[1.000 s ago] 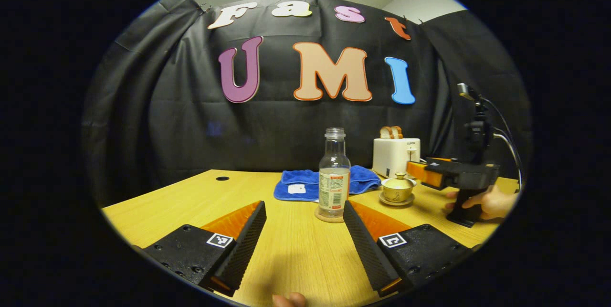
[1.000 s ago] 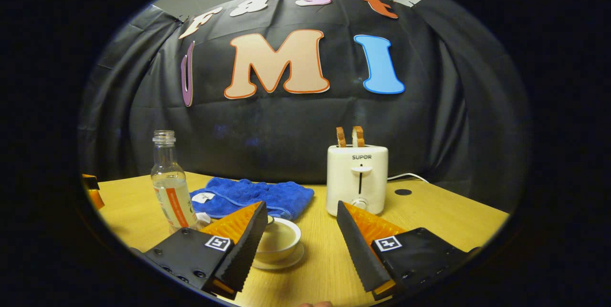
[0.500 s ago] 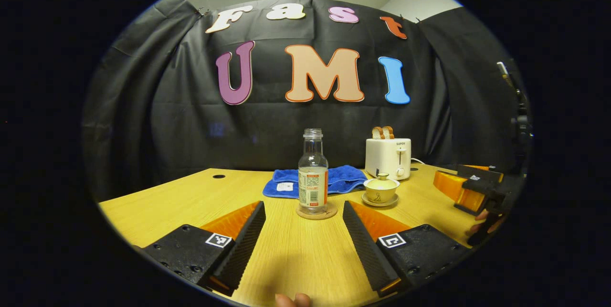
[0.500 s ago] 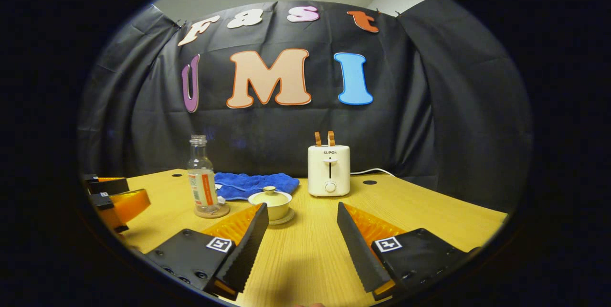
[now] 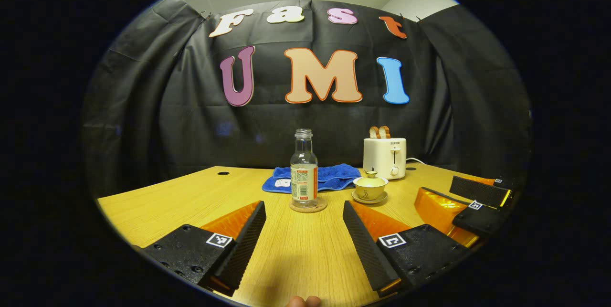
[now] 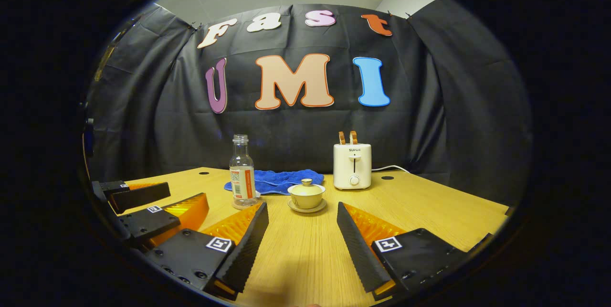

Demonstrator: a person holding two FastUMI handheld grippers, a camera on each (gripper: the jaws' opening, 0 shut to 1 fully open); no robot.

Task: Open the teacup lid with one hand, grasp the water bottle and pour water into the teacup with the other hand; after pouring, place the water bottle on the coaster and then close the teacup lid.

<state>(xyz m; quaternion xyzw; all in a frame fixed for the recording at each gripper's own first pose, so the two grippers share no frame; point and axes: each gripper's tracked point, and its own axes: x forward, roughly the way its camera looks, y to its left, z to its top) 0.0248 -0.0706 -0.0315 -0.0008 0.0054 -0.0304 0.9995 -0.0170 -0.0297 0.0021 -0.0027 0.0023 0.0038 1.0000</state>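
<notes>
I judge all done: water bottle (image 5: 304,168) on coaster (image 5: 308,205), teacup lid (image 6: 307,184) on; both hand-held grippers (image 5: 303,239) (image 6: 301,240) spread, empty.

**Bottle on its coaster, teacup lidded beside it**

In your left gripper view the water bottle (image 5: 303,168) stands upright on the round cork coaster (image 5: 308,205), uncapped, clear glass or plastic with a narrow neck and a white and orange label around its lower half. You see it partly filled, the liquid reaching about the label's top. Just to its right sits the teacup (image 5: 370,188), a small pale yellow bowl on a matching saucer (image 5: 369,198), with its lid (image 5: 371,179) seated on top, the knob pointing up. In your right gripper view the bottle (image 6: 242,172) stands left of the teacup (image 6: 307,195), near it but apart.
</notes>
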